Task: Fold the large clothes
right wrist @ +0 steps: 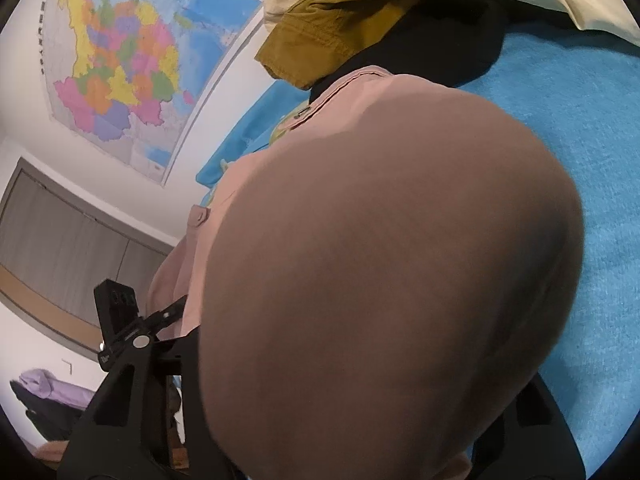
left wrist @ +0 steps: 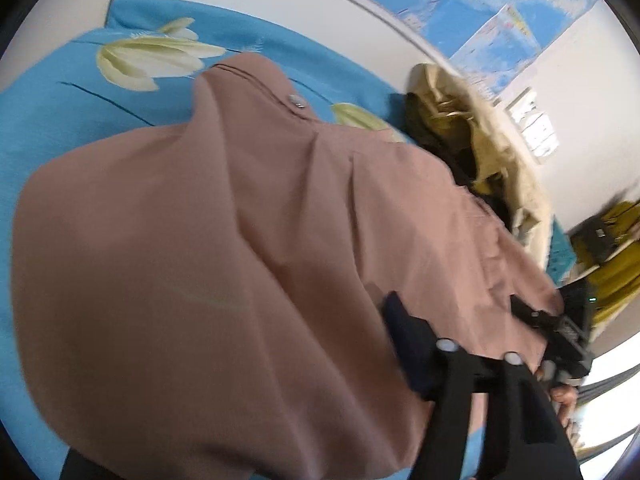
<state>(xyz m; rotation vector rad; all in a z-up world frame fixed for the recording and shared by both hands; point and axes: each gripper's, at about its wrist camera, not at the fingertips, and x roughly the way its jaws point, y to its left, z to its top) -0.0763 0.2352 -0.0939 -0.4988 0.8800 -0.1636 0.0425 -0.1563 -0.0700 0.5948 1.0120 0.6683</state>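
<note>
Across most of the blue flowered bedspread (left wrist: 48,128) we see a large dusty-pink garment (left wrist: 224,248), its buttoned hem reaching toward the far edge of the bed and its near part lifted and ballooning up close to both cameras. Beyond it, at the far right corner, lies a pile of other clothes (left wrist: 460,136) in cream, mustard and black. We judge the main risk to be the cloth slipping: each bite looks small against so much hanging fabric, so a quick pull could tear it free, or drag the hem into that pile. Our left gripper (left wrist: 452,320) sits at the garment's near right edge with fabric between its fingers, apparently pinching it. Our right gripper (right wrist: 192,316) is nearly buried; pink cloth drapes over it, so we cannot tell how its jaws stand.
</note>
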